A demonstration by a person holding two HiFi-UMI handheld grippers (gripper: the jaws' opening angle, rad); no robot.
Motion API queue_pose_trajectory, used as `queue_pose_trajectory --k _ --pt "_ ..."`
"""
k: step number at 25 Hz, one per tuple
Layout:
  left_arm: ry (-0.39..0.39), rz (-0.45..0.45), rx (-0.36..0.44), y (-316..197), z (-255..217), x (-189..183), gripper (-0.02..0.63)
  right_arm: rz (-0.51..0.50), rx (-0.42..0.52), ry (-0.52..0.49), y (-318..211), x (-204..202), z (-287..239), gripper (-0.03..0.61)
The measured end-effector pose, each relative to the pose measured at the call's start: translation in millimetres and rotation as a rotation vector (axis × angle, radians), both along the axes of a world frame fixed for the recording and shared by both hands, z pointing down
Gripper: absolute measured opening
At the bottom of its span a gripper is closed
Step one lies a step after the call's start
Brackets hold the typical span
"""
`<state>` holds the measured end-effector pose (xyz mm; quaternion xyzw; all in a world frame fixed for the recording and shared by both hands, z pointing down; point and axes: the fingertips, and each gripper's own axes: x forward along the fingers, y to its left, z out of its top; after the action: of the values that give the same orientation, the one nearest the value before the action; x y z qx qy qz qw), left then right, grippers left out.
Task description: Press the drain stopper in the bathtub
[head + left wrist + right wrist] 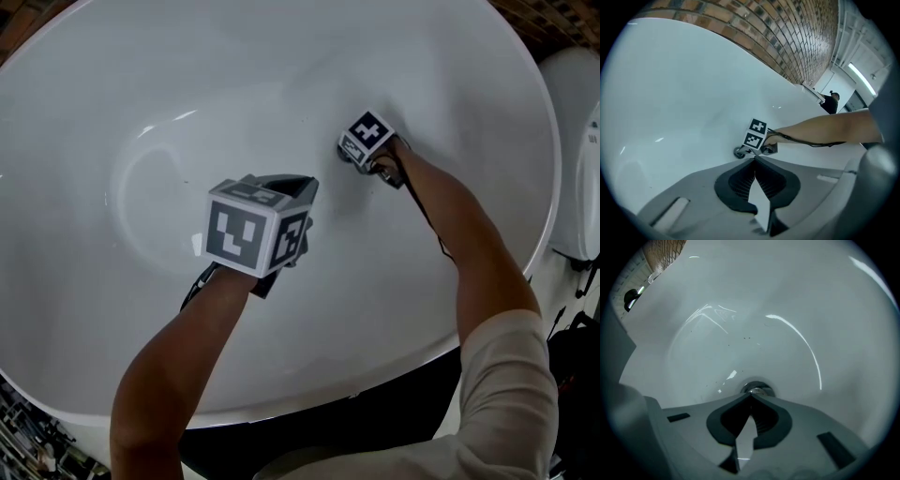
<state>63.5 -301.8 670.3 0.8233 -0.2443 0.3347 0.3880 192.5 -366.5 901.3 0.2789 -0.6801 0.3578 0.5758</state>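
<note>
Bathtub (141,75), white, surrounds both my grippers. Left gripper (754,160) hovers, its fingers clenched on nothing. Right gripper (751,397), fingers also clenched, has its tips right at the chrome drain stopper (758,389), just ahead of them.

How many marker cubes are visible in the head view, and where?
2. One marker cube on the left tool, over the bathtub middle; the other on the right tool, tips at the drain stopper. None looks hidden.
</note>
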Motion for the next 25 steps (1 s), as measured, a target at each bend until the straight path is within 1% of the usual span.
queue_pose_trajectory --k 4,7,10,14,17,19,21,23,25 --pt "-0.013 -0.004 -0.029 6.8 15.5 -4.4 0.005 -0.001 0.005 0.027 -0.9 4.5 9.6 0.014" --pt "-0.028 -0.003 -0.05 14.6 26.8 -10.9 0.005 -0.021 0.003 0.043 -1.3 5.7 14.9 0.015" --pt "-0.028 -0.003 -0.073 20.8 34.5 -11.8 0.005 -0.046 -0.013 0.052 -3.8 6.1 14.4 0.015" --pt "-0.029 -0.004 -0.081 24.7 40.1 -13.2 0.005 -0.088 -0.002 0.119 -8.7 3.3 18.1 0.017" --pt "-0.02 -0.008 -0.072 25.6 33.8 -14.9 0.005 -0.115 -0.018 0.139 -4.4 3.3 15.9 0.017" --pt "-0.012 -0.007 -0.053 22.0 27.2 -15.8 0.005 -0.103 -0.015 0.134 -7.8 6.3 7.0 0.017" --pt "-0.011 -0.013 -0.045 22.3 22.2 -18.9 0.005 -0.073 0.011 0.139 -11.5 7.8 -2.4 0.015" --pt "-0.012 -0.015 -0.04 24.6 15.2 -21.4 0.005 -0.064 0.029 0.155 -10.5 12.9 -10.4 0.015" --pt "-0.008 -0.012 -0.028 24.9 6.9 -22.5 0.005 -0.043 0.041 0.152 -9.5 15.5 -19.4 0.015"
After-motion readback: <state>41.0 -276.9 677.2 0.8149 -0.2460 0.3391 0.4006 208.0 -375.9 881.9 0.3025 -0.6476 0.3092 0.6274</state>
